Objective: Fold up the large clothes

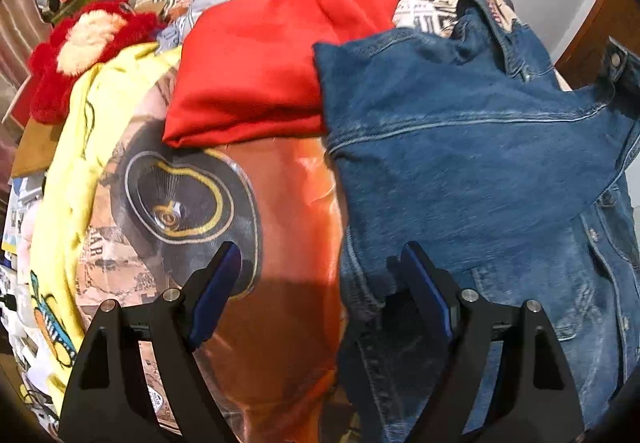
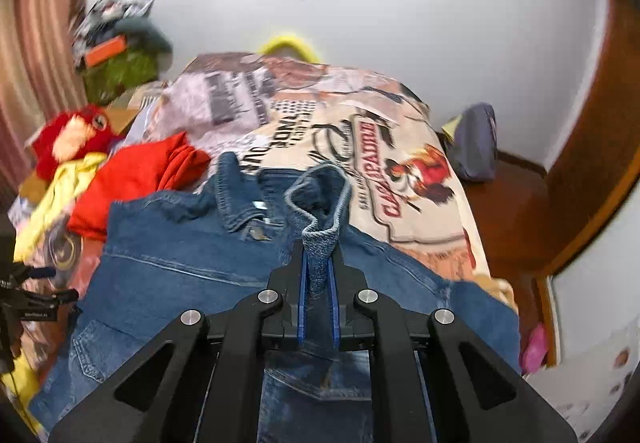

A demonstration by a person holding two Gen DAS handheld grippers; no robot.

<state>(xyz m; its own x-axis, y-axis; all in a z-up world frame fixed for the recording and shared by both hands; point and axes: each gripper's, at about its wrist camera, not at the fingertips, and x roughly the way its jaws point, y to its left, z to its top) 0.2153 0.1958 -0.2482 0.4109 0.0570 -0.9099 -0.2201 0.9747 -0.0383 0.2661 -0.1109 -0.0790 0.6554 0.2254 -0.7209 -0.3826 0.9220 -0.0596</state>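
Note:
A blue denim jacket (image 1: pixel 472 163) lies spread on the bed, its back up and collar at the far end. My left gripper (image 1: pixel 320 263) hovers open over the jacket's left edge, nothing between its pads. In the right wrist view the same denim jacket (image 2: pixel 180 251) fills the foreground. My right gripper (image 2: pixel 319 259) is shut on a denim sleeve cuff (image 2: pixel 320 203), which stands up in a fold above the jaws. The left gripper (image 2: pixel 28 295) shows at that view's left edge.
A folded red garment (image 1: pixel 256 71) lies left of the jacket on the printed bedspread (image 2: pixel 360 131). A yellow blanket (image 1: pixel 80 147) and a red plush toy (image 1: pixel 72 51) sit further left. A grey bag (image 2: pixel 476 143) rests by the wooden door (image 2: pixel 592 147).

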